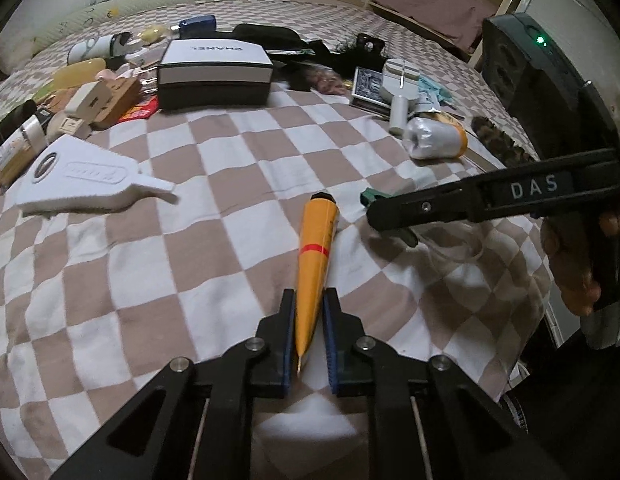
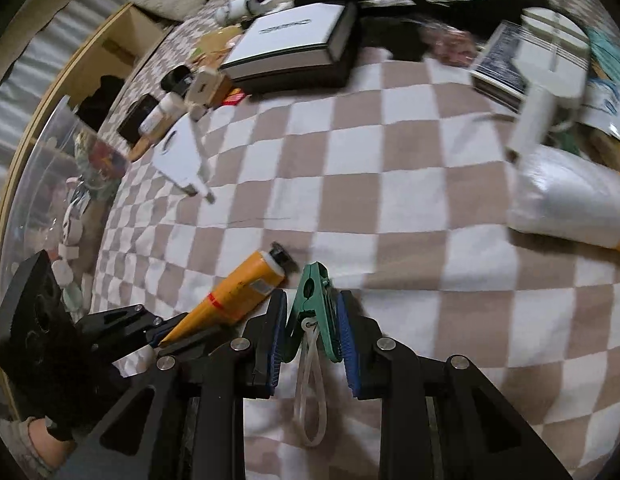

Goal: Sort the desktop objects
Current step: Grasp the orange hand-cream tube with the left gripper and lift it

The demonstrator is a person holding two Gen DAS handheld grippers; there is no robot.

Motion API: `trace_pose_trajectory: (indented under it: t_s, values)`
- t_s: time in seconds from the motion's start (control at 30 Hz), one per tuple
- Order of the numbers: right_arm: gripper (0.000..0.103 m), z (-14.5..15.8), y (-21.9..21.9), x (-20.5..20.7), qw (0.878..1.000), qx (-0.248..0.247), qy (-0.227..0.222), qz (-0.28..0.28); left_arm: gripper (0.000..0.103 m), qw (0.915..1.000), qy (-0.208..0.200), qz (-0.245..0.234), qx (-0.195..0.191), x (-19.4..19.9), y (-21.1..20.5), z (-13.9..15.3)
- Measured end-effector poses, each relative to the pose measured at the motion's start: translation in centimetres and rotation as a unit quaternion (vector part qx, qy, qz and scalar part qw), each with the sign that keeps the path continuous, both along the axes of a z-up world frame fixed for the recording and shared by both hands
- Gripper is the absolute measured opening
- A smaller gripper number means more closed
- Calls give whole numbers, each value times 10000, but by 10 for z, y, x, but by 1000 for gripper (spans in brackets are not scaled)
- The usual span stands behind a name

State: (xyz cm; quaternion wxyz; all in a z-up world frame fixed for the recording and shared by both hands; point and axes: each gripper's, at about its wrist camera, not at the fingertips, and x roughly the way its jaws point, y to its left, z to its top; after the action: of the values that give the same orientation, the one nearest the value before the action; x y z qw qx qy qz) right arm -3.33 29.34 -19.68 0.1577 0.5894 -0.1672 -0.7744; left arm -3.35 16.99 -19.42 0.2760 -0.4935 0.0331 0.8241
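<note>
Orange tube (image 1: pixel 314 256), black cap away from the camera and crimped tail toward it, gripped near the tail by the left gripper (image 1: pixel 308 344); pads almost fully closed, both blue faces pressed against the tube's narrow end. Held by the flat tail probably because that is the thinnest part and easiest to pinch off the soft checkered blanket (image 1: pixel 213 264). Cap end apparently still low over the cloth; whether touching or just clear cannot be told.

Green clip (image 2: pixel 314 304) with a clear loop (image 2: pixel 310 392) hanging from it, sitting between the pads of the right gripper (image 2: pixel 310 340); fingers only partly closed, the left pad against the clip's handle and the right pad touching or just beside the other handle. Likely held at that width to carry the clip without squeezing it open.

Tube and clip just beside each other, the two grippers close together over the bare middle of the blanket. Remaining clutter well apart along the far edge: white box (image 1: pixel 213 74), white flat tool (image 1: pixel 85 184), white roll (image 1: pixel 436 138).
</note>
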Motion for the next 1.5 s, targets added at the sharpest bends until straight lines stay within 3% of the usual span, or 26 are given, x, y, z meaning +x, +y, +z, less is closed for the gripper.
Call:
trace_pose_trajectory:
  t_s: [0.17, 0.23, 0.27, 0.3, 0.67, 0.83, 0.9, 0.93, 1.03, 1.3, 1.5]
  values:
    - [26, -3, -11, -1, 10000, 53, -15, 48, 20, 10000, -30, 26, 33, -1, -3, -5]
    - [26, -4, -12, -1, 10000, 78, -34, 49, 40, 10000, 2, -70, 65, 0, 0, -4]
    - [26, -4, -12, -1, 9999, 86, -36, 48, 58, 9999, 34, -84, 72, 0, 2, -3]
    - [26, -4, -12, -1, 9999, 94, -38, 47, 65, 9999, 67, -92, 77, 0, 5, -1]
    - [26, -6, -5, -2, 9999, 118, -66, -15, 65, 9995, -75, 209, 215, -31, 12, 0]
    - [26, -8, 1, -2, 9999, 134, -64, -61, 49, 9995, -102, 265, 166, -36, 13, 1]
    - [26, -7, 3, -1, 9998, 184, -40, -58, 35, 9993, -139, 306, 130, -38, 11, -1]
    - [26, -7, 4, -1, 9998, 211, -26, -58, 34, 9993, -157, 332, 102, -39, 10, -2]
    - [26, -7, 5, 0, 9997, 239, -15, -66, 34, 9993, -154, 317, 77, -39, 11, -4]
    - [26, -7, 4, 0, 9996, 270, -26, -71, 34, 9985, 282, 79, -464, -30, 25, -7]
    - [26, -7, 6, -2, 9996, 263, -30, -48, 30, 9985, 302, 79, -455, -30, 20, -4]
